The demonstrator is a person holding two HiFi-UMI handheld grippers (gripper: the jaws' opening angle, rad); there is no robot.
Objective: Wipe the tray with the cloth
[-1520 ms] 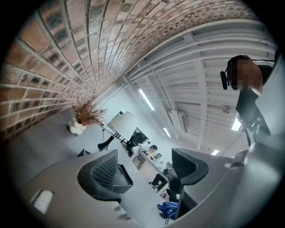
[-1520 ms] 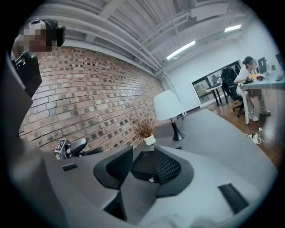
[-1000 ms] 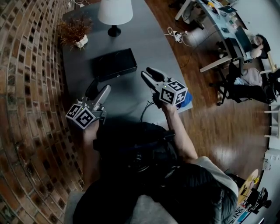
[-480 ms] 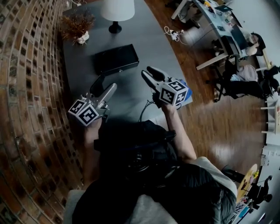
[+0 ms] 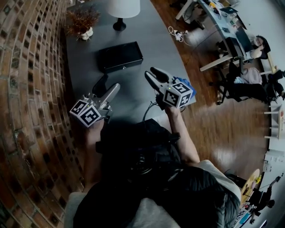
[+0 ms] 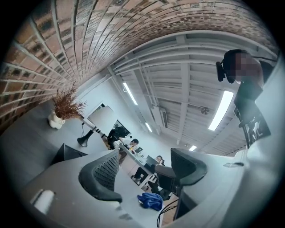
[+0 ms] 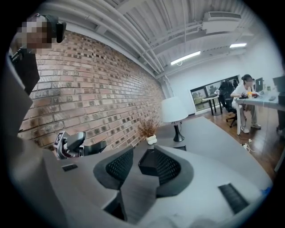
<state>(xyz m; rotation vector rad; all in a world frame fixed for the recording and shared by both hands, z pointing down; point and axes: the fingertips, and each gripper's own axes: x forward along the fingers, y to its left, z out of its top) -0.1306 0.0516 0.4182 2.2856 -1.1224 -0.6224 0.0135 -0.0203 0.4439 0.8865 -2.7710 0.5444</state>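
Tray (image 5: 120,56) sits black, shallow and rectangular on the grey worktop (image 5: 156,40), and everything else is easiest placed from it. Beyond the tray, toward the far end, a white-shaded lamp (image 5: 122,8) stands on a dark foot. To the lamp's left, close to the brick wall (image 5: 26,89), is a dried plant (image 5: 82,20) in a small white pot.

The cloth (image 6: 150,200), a crumpled blue heap, lies well apart from the tray. It is off to the tray's right and nearer the person, at the worktop's edge. From overhead the right tool's marker cube hides part of it.

The person stands on the near side of the tray with a tool in each hand, both pointing roughly toward it. The left tool (image 5: 109,83) is held short of the tray's left half, its nose tipped a little upward. Its jaws stand well spread and have just been drawing closer together, with only air between them. In the left gripper view the cloth shows far off through that gap.

The right tool (image 5: 150,72) is near the tray's right end without touching it. Its jaws are parted by a narrower gap and pinch nothing. In the right gripper view the dark tray shows through the gap, with the lamp and plant behind it.
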